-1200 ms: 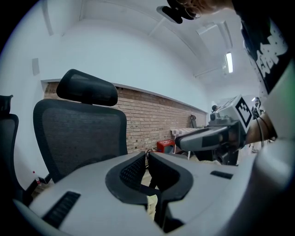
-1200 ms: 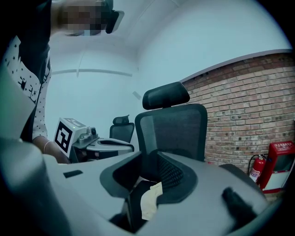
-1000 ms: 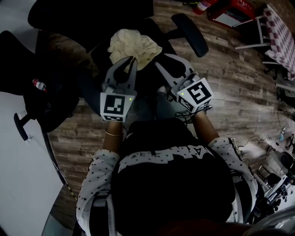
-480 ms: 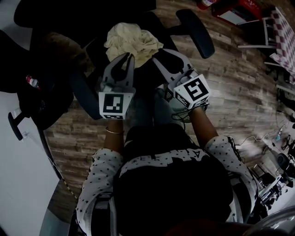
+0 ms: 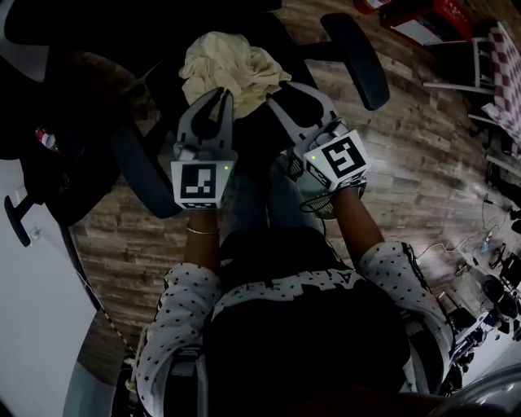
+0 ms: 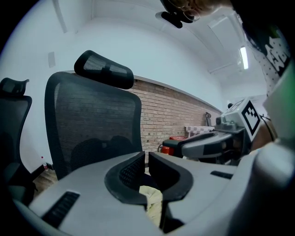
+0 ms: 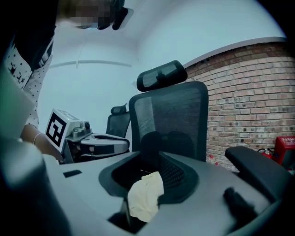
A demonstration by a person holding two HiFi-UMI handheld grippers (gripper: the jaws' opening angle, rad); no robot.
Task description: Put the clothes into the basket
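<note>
A crumpled cream cloth (image 5: 224, 67) lies on the seat of a black office chair (image 5: 269, 130). Both grippers point at it from the near side. My left gripper (image 5: 221, 98) has its tips together just at the cloth's near edge, nothing between them; the cloth (image 6: 152, 201) shows below its jaws. My right gripper (image 5: 286, 91) stands open at the cloth's right edge. Its jaws have just been opening. The cloth (image 7: 145, 196) shows in the gap between them, and the pads do not press on it.
The chair has a mesh back (image 7: 173, 122), a headrest (image 7: 161, 75) and two armrests (image 5: 356, 49) (image 5: 142, 167). A second black chair (image 5: 57, 163) stands to the left. A red object (image 5: 419, 16) sits on the wooden floor (image 5: 407, 147) at the far right, near a brick wall (image 7: 249, 97).
Both grippers have sunk toward the chair seat and closed in on the cloth. The right gripper's jaws stand a little wider than before.
</note>
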